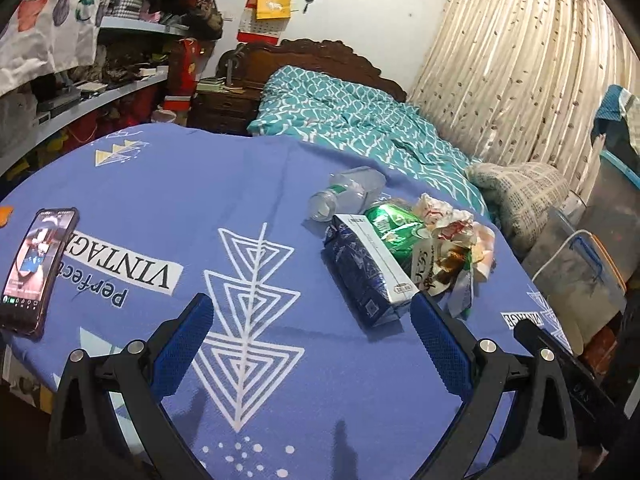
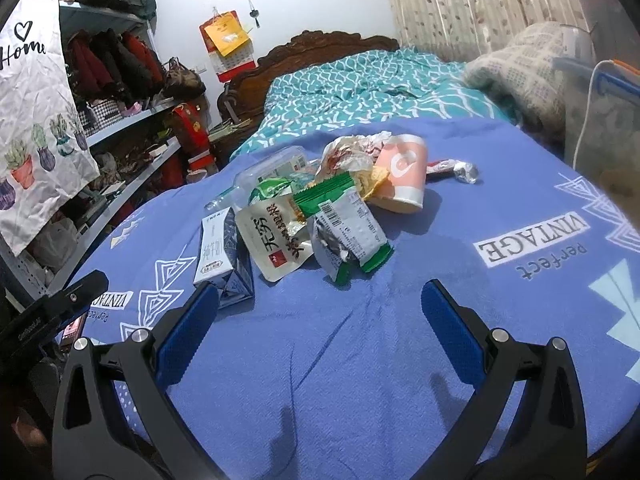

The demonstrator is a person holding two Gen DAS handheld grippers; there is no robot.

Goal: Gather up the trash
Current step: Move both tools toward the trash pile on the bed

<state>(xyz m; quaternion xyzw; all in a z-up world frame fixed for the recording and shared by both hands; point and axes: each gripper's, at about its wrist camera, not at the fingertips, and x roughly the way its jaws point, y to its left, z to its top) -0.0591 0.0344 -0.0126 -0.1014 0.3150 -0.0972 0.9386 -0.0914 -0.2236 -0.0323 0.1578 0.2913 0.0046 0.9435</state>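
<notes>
- Trash sits in one small pile on the counter (image 2: pixel 400 360), which has a blue cloth over it.
- In the pile are a milk carton (image 2: pixel 222 250), a white snack bag (image 2: pixel 276 240), a green wrapper (image 2: pixel 352 236), a pink paper cup (image 2: pixel 402 176), a clear bottle (image 1: pixel 344 196) and some crumpled paper (image 2: pixel 352 152).
- Left gripper (image 1: pixel 312 344) hangs over the counter. Its fingers are wide open and hold nothing. The carton is just past its right finger.
- Right gripper (image 2: pixel 320 320) is wide open too, and empty. The pile is just in front of it.
- No bin or bag for the trash shows in either view.
- I think the first pick comes next. The carton looks like a good start, since it is stiff and close.
- Turn the fingers to go across its thin sides, then squeeze gently.
- Soft bags may slip, so pinch them low and flat against the cloth.
- Keep away from the phone (image 1: pixel 36 268) on the left. It is not trash.
</notes>
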